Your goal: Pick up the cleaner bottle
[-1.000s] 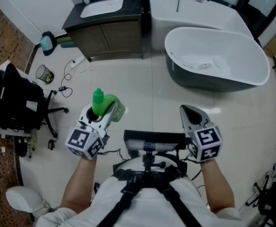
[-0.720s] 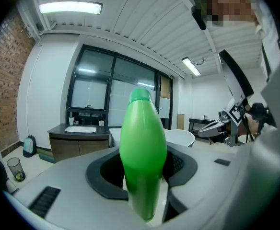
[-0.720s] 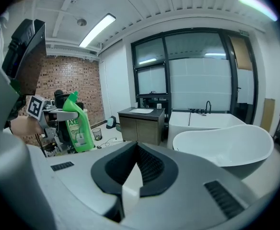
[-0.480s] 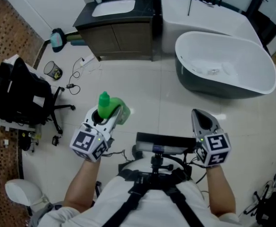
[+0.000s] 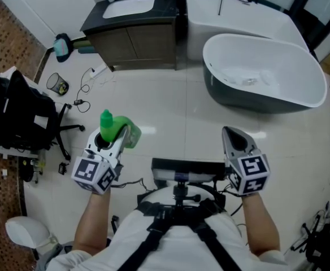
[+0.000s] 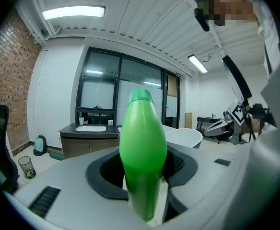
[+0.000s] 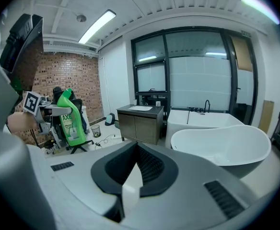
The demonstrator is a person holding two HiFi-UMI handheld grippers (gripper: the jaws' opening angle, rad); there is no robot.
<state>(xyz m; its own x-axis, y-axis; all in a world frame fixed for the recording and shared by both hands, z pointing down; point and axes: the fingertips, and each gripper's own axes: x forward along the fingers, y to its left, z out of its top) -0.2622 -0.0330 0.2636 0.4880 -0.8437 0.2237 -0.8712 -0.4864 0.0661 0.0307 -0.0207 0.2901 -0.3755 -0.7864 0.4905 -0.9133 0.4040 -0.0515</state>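
On the left floor, a mesh wastebasket [image 5: 57, 84] is standing, its contents unclear. The left gripper [image 5: 120, 135] is clamping the green cleaner bottle [image 5: 109, 126] cap-up above the floor. The right gripper [image 5: 230, 132] is hanging closed and empty. Far right, the bathtub [image 5: 300, 95] is holding something pale.

Bright ceiling strip lights [image 6: 74, 12], sharp frames, fisheye-warped edges
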